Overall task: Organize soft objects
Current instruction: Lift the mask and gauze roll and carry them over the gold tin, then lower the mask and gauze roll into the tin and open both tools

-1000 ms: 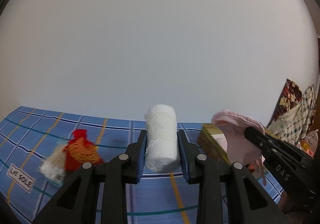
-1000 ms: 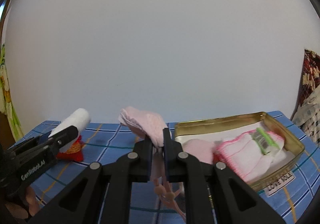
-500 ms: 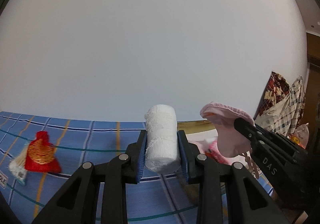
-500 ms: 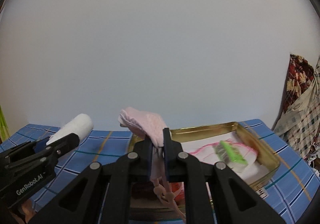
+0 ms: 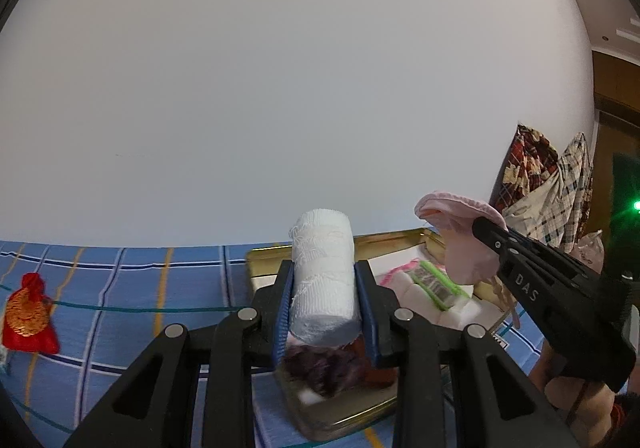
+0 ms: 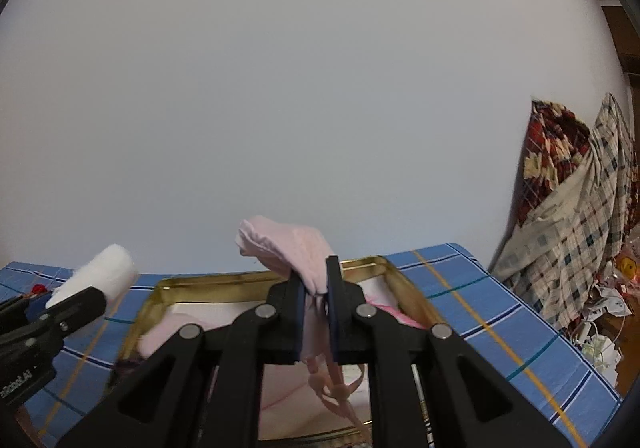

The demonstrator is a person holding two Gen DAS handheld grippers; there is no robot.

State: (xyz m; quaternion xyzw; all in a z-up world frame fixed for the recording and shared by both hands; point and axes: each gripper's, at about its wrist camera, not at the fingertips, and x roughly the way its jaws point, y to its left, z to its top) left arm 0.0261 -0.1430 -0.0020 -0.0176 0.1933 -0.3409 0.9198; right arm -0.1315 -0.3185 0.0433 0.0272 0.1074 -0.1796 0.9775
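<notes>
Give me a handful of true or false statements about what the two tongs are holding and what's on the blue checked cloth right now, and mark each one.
1. The left tongs grip a white gauze roll. True.
2. The right tongs are open, holding nothing. False: they are shut on a pink fabric pouch.
3. The gold tin already holds soft items. True.
4. The red drawstring pouch lies inside the tin. False: it lies on the blue checked cloth, apart from the tin.
</notes>
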